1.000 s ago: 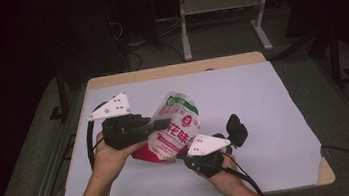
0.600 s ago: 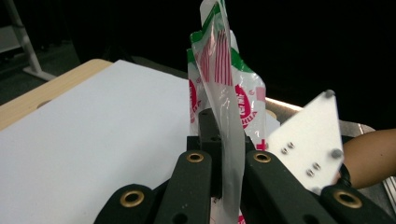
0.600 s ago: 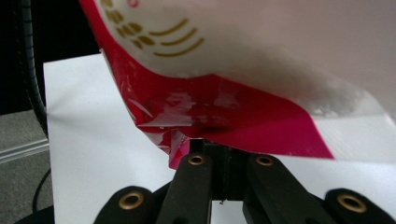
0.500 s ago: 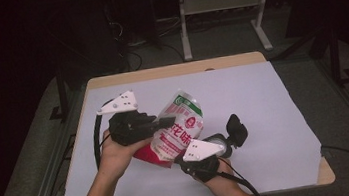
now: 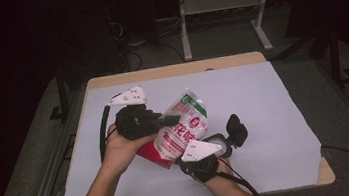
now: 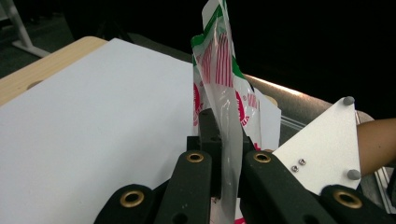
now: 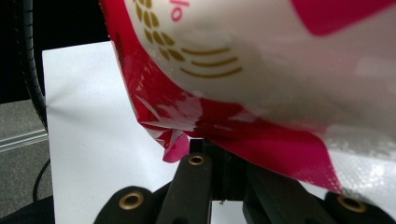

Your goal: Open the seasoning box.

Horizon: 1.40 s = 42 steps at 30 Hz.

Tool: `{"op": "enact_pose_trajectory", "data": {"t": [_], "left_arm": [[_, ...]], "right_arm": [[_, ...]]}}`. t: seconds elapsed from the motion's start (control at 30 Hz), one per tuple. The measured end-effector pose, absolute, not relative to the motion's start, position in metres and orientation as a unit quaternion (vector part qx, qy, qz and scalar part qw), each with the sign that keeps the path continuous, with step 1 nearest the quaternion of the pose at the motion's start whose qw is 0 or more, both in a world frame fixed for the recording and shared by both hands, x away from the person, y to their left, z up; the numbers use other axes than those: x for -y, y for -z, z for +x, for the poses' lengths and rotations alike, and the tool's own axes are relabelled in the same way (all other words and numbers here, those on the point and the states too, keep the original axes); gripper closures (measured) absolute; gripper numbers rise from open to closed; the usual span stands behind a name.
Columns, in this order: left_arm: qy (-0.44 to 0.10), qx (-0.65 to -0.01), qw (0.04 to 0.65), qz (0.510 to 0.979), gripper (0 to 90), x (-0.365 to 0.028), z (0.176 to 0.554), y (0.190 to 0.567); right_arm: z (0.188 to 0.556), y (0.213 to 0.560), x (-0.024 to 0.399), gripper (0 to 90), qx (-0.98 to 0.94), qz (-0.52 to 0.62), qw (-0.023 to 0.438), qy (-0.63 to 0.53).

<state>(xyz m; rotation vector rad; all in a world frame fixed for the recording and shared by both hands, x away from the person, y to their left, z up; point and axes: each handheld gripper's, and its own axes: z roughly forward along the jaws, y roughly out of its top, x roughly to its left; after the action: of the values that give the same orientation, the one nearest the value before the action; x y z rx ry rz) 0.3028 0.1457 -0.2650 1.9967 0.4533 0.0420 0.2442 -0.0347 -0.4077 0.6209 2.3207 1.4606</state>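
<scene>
A lab: dark room, white-covered table (image 5: 275, 116), floor cables (image 5: 132, 58), metal stand (image 5: 221, 6).

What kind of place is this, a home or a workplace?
Probably a lab or workshop set up for recording. A small table covered with a white sheet stands on grey carpet; behind it are cables on the floor and a metal-framed bench, in a dim room.

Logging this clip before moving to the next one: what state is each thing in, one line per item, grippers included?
Bag: lifted off the sheet, tilted, held at both ends.
Left gripper: shut on the bag's clear upper edge.
Right gripper: shut on the bag's red lower edge.
White sheet: lying flat on the table.
Table: covered by the sheet, wooden rim showing.
</scene>
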Motion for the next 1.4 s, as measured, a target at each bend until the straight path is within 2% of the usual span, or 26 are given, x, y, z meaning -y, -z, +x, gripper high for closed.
{"op": "enact_pose_trajectory", "data": {"t": [0.63, 0.83, 1.4], "left_arm": [[-0.025, -0.189, 0.493, 0.849, 90.0, -0.122, 0.312, 0.255], [-0.024, -0.194, 0.485, 0.852, 90.0, -0.119, 0.314, 0.256], [-0.014, -0.198, 0.475, 0.857, 90.0, -0.111, 0.318, 0.259]], "right_arm": [[0.241, 0.405, 0.038, 90.0, -0.811, 0.226, 0.183, -0.508], [0.242, 0.406, 0.037, 90.0, -0.811, 0.234, 0.170, -0.509], [0.240, 0.409, 0.033, 90.0, -0.813, 0.236, 0.169, -0.504]]}}
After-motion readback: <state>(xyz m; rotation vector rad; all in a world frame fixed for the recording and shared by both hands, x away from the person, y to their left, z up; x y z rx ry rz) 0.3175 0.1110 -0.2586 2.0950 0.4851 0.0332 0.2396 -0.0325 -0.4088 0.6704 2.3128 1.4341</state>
